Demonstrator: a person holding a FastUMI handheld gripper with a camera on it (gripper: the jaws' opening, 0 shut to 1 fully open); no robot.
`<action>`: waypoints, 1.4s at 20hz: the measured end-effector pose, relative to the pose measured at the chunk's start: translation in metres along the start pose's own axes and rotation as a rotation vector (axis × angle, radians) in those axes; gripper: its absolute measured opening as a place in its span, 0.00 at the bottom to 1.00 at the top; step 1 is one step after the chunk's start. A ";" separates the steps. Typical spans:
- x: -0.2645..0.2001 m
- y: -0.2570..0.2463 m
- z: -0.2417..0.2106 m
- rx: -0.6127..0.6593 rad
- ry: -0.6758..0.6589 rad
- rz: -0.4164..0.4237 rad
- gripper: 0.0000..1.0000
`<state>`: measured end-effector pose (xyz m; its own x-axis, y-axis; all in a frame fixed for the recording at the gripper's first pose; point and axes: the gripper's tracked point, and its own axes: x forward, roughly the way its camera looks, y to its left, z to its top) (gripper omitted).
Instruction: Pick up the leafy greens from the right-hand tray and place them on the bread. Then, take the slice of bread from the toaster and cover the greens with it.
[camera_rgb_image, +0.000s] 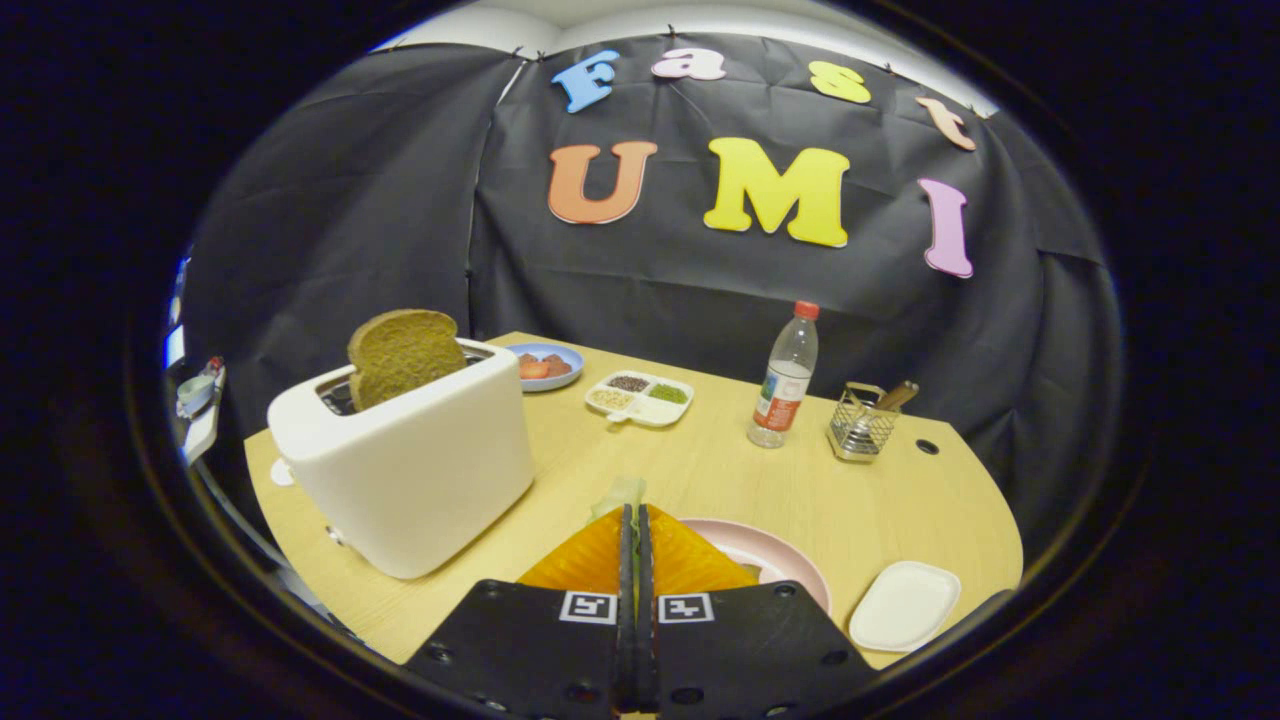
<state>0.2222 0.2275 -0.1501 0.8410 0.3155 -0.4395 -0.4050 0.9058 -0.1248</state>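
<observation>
Nearest, the gripper (636, 520) has its two orange fingers (585, 560) pressed almost together, pinching a pale leafy green (620, 495) whose edge sticks out just past the tips. Just right of the fingers and partly hidden by them sits a pink plate (775, 550) on the wooden table (720, 480); whether bread lies on it cannot be told from here. Further right, near the table's near edge, lies a small white tray (905, 605), bare on top. To the left of the fingers stands a white toaster (405, 470), with a brown slice of bread (400, 355) standing upright and tilted a little in its slot, more than half of it above the top. Beyond the toaster, toward the far edge, is a blue plate (548, 366) with reddish pieces on it, and just right of that a white divided dish (640, 397) with small heaps of different colours in its compartments. Further right stands a clear bottle (783, 385) with a red cap, and right of it a small wire basket (862, 425) with a handle poking out
</observation>
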 end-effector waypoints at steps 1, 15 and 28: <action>0.010 -0.007 -0.004 0.013 0.008 -0.008 0.01; 0.036 -0.067 -0.029 0.070 -0.003 -0.167 0.46; -0.093 -0.044 0.054 0.179 -0.285 -0.264 0.95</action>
<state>0.1810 0.1739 -0.0557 0.9831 0.1094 -0.1468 -0.1154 0.9928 -0.0328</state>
